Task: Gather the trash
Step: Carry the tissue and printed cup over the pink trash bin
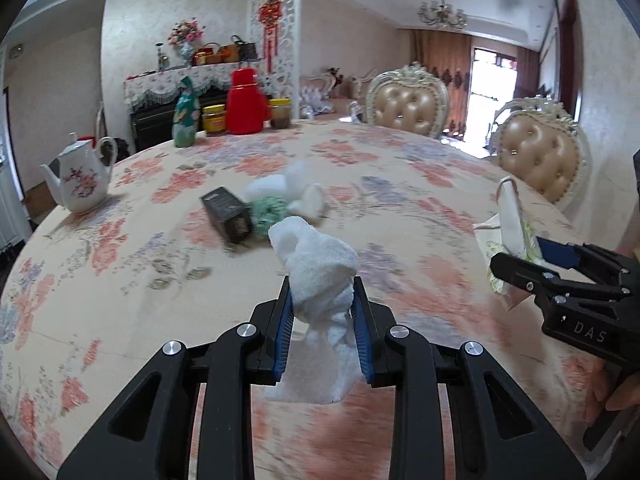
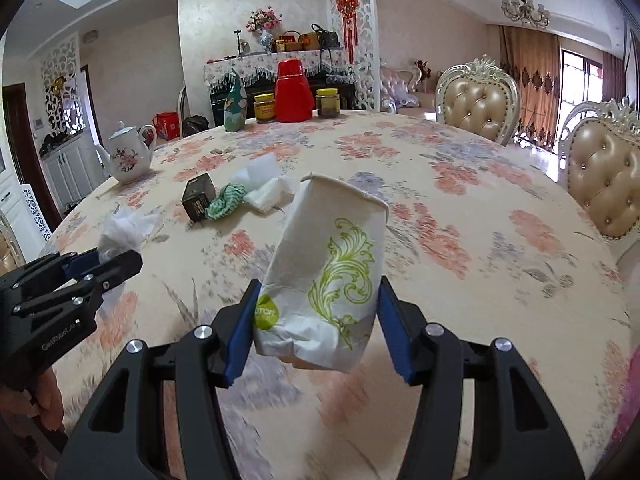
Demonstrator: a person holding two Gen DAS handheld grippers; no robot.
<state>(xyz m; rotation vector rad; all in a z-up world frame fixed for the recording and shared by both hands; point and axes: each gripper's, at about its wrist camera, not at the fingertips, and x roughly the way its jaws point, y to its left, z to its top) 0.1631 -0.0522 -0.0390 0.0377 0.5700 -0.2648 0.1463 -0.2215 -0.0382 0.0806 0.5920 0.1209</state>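
My left claw point(image 1: 323, 312) is clamped on a crumpled white paper tissue point(image 1: 316, 264); my right claw point(image 2: 318, 320) grips a crushed white paper cup with green scrollwork point(image 2: 328, 264), both lifted over the floral-clothed round table point(image 1: 420, 184). Two pieces are collected. Left lying mid-table: a small dark box point(image 2: 197, 196), a green-and-white wad point(image 2: 228, 200), and more white tissues point(image 2: 268, 192).
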